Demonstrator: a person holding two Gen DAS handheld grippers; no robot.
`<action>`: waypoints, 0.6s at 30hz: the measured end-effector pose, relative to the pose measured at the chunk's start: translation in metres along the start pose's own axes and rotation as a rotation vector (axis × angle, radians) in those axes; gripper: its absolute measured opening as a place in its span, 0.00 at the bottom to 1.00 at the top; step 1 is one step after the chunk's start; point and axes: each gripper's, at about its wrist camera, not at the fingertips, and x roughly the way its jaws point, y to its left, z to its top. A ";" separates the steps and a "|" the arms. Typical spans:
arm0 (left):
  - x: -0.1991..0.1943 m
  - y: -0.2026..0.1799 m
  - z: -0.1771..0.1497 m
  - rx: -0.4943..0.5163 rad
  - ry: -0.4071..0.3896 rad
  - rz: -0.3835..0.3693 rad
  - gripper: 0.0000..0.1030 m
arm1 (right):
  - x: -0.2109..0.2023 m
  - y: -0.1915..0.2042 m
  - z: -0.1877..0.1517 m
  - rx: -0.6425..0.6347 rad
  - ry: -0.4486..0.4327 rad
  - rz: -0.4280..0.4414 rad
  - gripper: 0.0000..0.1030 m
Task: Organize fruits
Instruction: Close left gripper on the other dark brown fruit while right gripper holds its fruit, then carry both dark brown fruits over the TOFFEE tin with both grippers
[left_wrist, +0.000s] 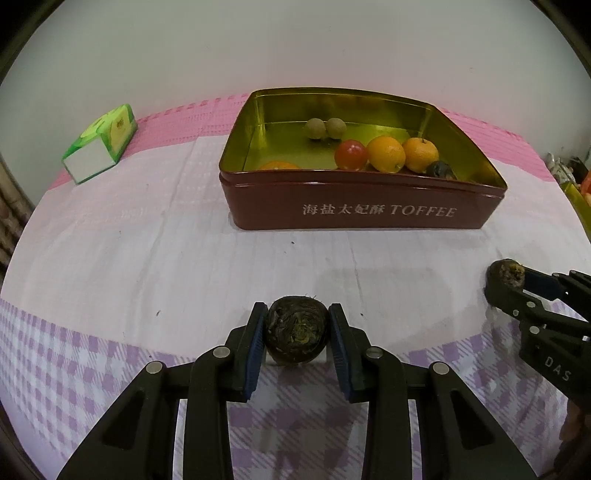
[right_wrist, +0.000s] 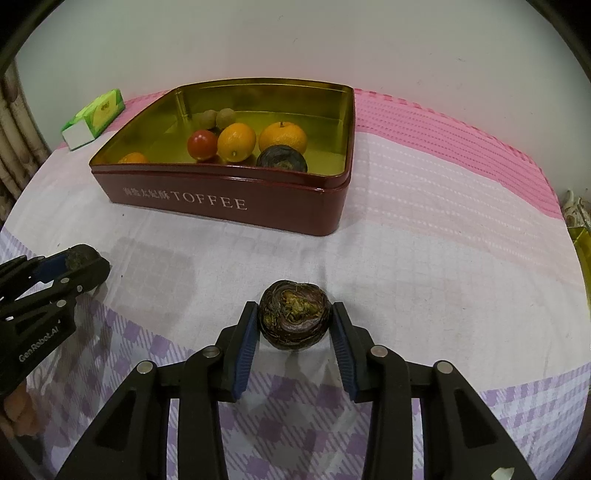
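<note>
Dark brown fruit (left_wrist: 296, 329) clamped between left claw (left_wrist: 297, 332) pads; second dark fruit (right_wrist: 294, 314) clamped in right claw (right_wrist: 294, 325), both short of tin (left_wrist: 369, 206).

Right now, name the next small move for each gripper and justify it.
Probably carry both forward over the toffee tin and release. The left gripper and right gripper each pinch a dark fruit, and one like it already lies inside.
</note>
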 end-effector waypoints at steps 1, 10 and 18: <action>-0.001 -0.001 0.000 0.006 -0.001 0.001 0.33 | 0.000 0.000 0.000 -0.001 0.001 0.001 0.35; -0.007 -0.006 0.006 0.014 -0.008 -0.008 0.33 | -0.004 -0.001 -0.001 0.007 0.012 0.012 0.35; -0.017 -0.001 0.011 0.011 -0.017 -0.017 0.33 | -0.021 -0.009 0.000 0.028 -0.005 0.027 0.35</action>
